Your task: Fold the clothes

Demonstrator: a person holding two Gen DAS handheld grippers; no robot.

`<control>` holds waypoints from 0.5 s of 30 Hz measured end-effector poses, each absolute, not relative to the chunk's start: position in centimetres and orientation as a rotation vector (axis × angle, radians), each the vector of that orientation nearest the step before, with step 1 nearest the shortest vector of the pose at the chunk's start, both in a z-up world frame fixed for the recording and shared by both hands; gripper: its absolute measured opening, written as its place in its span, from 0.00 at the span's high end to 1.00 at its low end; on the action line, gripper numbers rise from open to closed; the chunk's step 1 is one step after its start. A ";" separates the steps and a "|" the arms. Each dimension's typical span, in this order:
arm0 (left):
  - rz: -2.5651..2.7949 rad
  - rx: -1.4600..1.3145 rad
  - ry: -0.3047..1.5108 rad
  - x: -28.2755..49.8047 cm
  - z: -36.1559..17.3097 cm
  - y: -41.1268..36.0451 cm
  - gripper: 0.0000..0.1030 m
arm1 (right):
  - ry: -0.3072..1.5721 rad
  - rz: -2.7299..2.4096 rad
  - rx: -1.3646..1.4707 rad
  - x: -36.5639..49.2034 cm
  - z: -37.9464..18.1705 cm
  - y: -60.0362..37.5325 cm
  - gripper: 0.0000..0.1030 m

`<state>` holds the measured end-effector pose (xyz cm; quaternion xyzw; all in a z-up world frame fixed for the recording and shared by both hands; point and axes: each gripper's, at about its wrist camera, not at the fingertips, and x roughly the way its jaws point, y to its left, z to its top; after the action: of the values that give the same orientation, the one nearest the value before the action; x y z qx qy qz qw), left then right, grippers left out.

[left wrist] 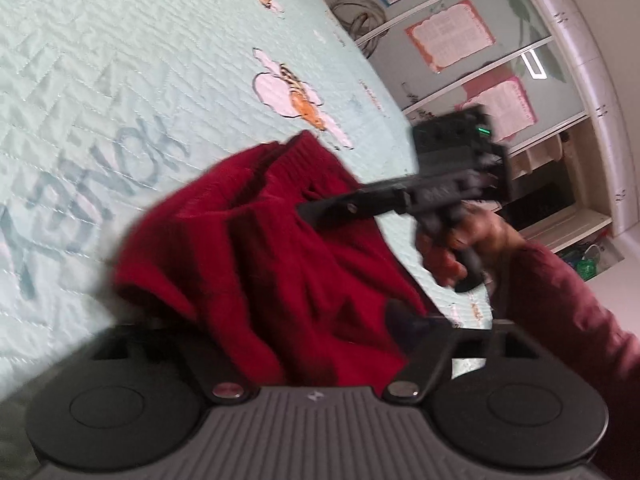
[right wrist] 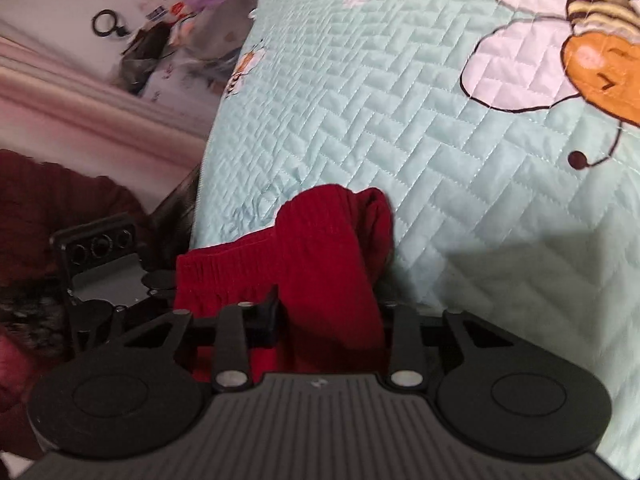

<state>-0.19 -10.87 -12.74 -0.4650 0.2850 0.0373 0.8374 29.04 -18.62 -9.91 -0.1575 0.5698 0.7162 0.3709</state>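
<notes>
The right tool (right wrist: 326,312) pinches a bunched fold of the dark red garment (right wrist: 332,248): in its own view the cloth fills the gap between its two fingers and hides the fingertips, so only the finger linkages show. From the left wrist view the same tool (left wrist: 320,210) comes in from the right with its tip sunk in the cloth, held by the person's right hand (left wrist: 452,252); a dark red sleeve (left wrist: 568,312) runs off the right edge. That view is blurred.

The left tool (left wrist: 304,340) is buried under the garment (left wrist: 260,248), which spills over its fingers toward the camera. The cloth lies between them, but whether the pads press on it cannot be told. In the right wrist view the left tool (right wrist: 108,276) sits at the garment's left end, where the elastic waistband (right wrist: 224,264) shows.

The garment lies in a crumpled heap near the bed's near edge, on a pale green quilted bedspread (right wrist: 360,120) printed with bees.
</notes>
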 end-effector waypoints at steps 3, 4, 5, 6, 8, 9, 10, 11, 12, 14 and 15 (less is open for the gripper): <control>0.049 -0.953 0.627 0.0 -12.7 -10.1 0.77 | 1.353 1.754 -0.410 27.1 -8.2 -20.1 0.75; 0.034 -0.941 0.631 0.1 -12.6 -9.9 0.79 | 1.312 1.723 -0.404 26.5 -7.5 -20.8 0.76; 0.014 -0.905 0.620 0.1 -12.0 -9.9 0.80 | 1.268 1.693 -0.391 25.8 -6.8 -21.7 0.77; -0.008 -0.861 0.604 0.1 -11.3 -10.1 0.80 | 1.221 1.659 -0.373 25.2 -6.0 -22.7 0.77; -0.066 -0.781 0.570 0.5 -9.3 -10.0 0.81 | 1.105 1.573 -0.319 24.0 -4.0 -25.2 0.77; -0.096 -0.741 0.553 0.7 -8.3 -9.9 0.82 | 1.041 1.525 -0.282 23.4 -2.8 -26.6 0.77; -0.126 -0.702 0.536 1.0 -7.3 -9.9 0.82 | 0.977 1.474 -0.238 22.7 -1.6 -28.2 0.77; -0.162 -0.646 0.520 1.3 -6.1 -9.9 0.82 | 0.915 1.423 -0.189 21.9 -0.3 -29.9 0.77; -0.196 -0.591 0.516 1.6 -4.7 -10.2 0.82 | 0.857 1.370 -0.140 21.1 1.0 -31.7 0.77; -0.265 -0.507 0.518 2.4 -1.9 -10.4 0.83 | 0.753 1.262 -0.046 19.4 3.4 -35.4 0.77; -0.296 -0.483 0.523 2.7 -0.5 -10.4 0.83 | 0.706 1.206 -0.008 18.4 4.4 -37.2 0.77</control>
<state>2.68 -10.44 -0.49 -0.2358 0.2550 -0.1446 0.9265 18.41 -37.15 4.45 -0.0039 0.3251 0.5552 0.7655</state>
